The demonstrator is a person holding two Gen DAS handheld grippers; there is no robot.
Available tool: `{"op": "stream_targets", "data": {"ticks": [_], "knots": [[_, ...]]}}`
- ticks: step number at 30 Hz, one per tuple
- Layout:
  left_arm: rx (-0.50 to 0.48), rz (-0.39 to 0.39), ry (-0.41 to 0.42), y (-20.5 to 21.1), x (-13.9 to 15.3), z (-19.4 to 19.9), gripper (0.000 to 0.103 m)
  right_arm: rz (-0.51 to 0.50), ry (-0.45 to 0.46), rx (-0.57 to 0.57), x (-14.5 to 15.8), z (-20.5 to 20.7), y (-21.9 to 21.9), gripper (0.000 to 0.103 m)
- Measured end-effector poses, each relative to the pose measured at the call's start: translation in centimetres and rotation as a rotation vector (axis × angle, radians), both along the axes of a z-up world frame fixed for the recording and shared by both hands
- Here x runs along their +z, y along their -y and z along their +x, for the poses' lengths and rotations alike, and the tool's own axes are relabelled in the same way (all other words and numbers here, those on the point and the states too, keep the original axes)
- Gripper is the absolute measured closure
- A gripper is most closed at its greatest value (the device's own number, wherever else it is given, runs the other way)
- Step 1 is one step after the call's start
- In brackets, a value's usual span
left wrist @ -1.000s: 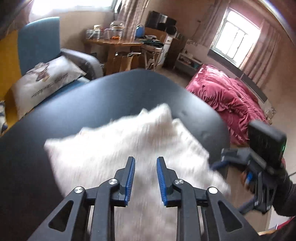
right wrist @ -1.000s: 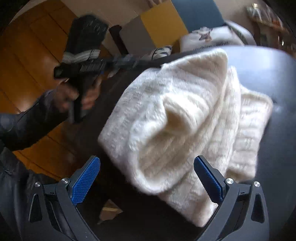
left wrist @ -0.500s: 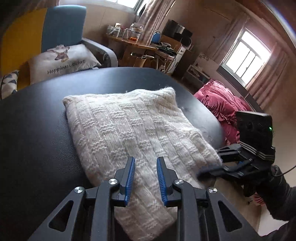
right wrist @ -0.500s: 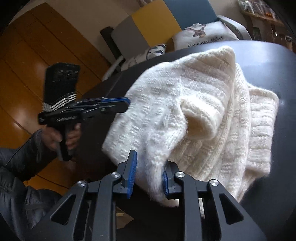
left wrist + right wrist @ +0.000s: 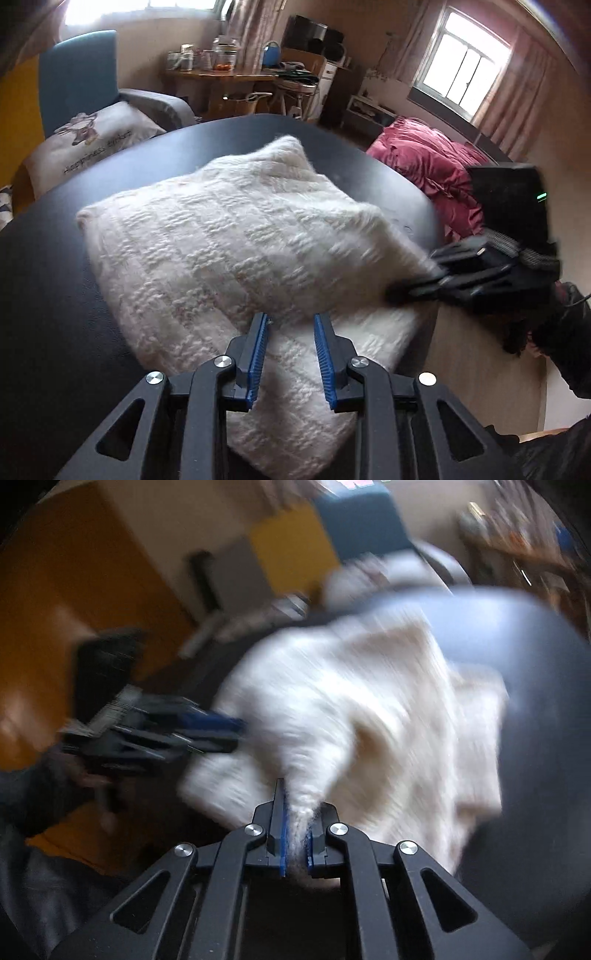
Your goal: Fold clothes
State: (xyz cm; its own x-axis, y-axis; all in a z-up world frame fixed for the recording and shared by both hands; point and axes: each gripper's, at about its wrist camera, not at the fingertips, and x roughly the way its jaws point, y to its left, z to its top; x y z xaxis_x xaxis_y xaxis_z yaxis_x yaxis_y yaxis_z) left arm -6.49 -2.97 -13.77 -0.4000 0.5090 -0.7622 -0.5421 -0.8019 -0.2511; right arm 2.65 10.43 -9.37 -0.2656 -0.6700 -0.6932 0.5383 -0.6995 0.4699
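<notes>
a thick cream-white cable-knit sweater [image 5: 236, 251], already doubled into a rough rectangle, lies on the round black counter [image 5: 48, 288] with its near corner reaching toward the counter's edge. the right gripper [image 5: 295, 834] is clamped on a pinched tuft of the knit at the near right-hand edge, wool fibres showing between the blue pads; its jaws have just been closing, from wide apart around the rolled edge a second ago to tight on the wool. the left gripper [image 5: 290, 354] hovers over the near corner of the sweater with its jaws part open, having widened slightly, and nothing pressed between them; the upper fold sits just ahead of its tips. judged from the pictures, the garment is soft, bulky and fairly light, limp rather than stiff, with a fuzzy surface that should not slip in ribbed pads; it will sag and unfold if lifted by one point, so a hold on a folded edge or corner, through all layers, with both grippers spaced along the same edge, seems best. compared with half a second ago, the right-hand edge of the top layer is raised and blurred in both views, and the left gripper sits nearer the fold. a pink quilt [image 5: 436, 173] lies beyond the counter.
</notes>
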Motion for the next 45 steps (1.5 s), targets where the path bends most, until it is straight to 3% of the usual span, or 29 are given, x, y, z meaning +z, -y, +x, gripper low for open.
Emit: {"op": "stream_targets", "data": {"ticks": [4, 6, 8, 12, 13, 17, 19, 24, 28, 30, 36, 39, 43, 44, 45], "knots": [[-0.033, 0.006, -0.045, -1.0, 0.5, -0.2, 0.077, -0.069, -0.015, 0.0, 0.1, 0.2, 0.5, 0.096], [-0.024, 0.002, -0.048, -1.6, 0.5, -0.8, 0.077, -0.159, -0.095, 0.024, 2.7, 0.7, 0.0, 0.096], [-0.012, 0.009, -0.048, -2.1, 0.4, -1.6, 0.077, -0.175, -0.157, 0.021, 4.0, 0.7, -0.2, 0.096], [-0.008, 0.015, -0.034, -3.4, -0.2, -3.0, 0.074, 0.001, 0.0, -0.095, -1.2, -1.5, -1.6, 0.096], [-0.013, 0.005, -0.042, -3.9, -0.3, -3.1, 0.074, -0.006, 0.026, -0.11, -2.2, -1.7, -1.7, 0.096], [-0.053, -0.029, -0.129, -5.5, -0.4, -2.5, 0.069, -0.004, -0.008, -0.119, -2.6, -1.5, -1.0, 0.096], [-0.079, -0.109, -0.13, -6.3, -1.4, -2.7, 0.069, 0.001, -0.008, -0.102, -2.8, -1.7, -0.2, 0.096], [-0.155, -0.175, -0.136, -5.2, -1.5, -1.5, 0.068, 0.005, 0.005, 0.013, -3.0, -1.2, 2.8, 0.096], [-0.139, -0.127, -0.049, -1.3, -1.3, -0.6, 0.066, -0.035, 0.027, 0.117, -3.7, 0.4, 7.0, 0.096], [-0.109, -0.093, -0.024, -0.1, -1.4, -0.4, 0.066, -0.045, 0.026, 0.117, -4.0, 0.7, 8.3, 0.096], [-0.085, -0.062, -0.02, -0.1, -1.0, -0.5, 0.066, 0.074, -0.031, 0.052, -2.6, 1.0, 8.3, 0.096], [-0.083, -0.058, -0.019, 0.0, -1.2, -0.5, 0.066, 0.121, -0.008, 0.046, -2.3, 1.0, 7.5, 0.091], [-0.062, -0.036, -0.009, 0.3, -1.1, -0.6, 0.066, 0.107, -0.001, 0.012, -2.1, 1.1, 5.9, 0.09], [-0.056, -0.029, -0.008, 0.3, -1.0, -0.7, 0.066, 0.076, 0.009, 0.003, -2.1, 0.8, 5.7, 0.087], [-0.052, -0.024, -0.008, 0.3, -0.9, -0.8, 0.066, 0.038, 0.023, -0.006, -2.1, 0.5, 5.4, 0.07]]}}
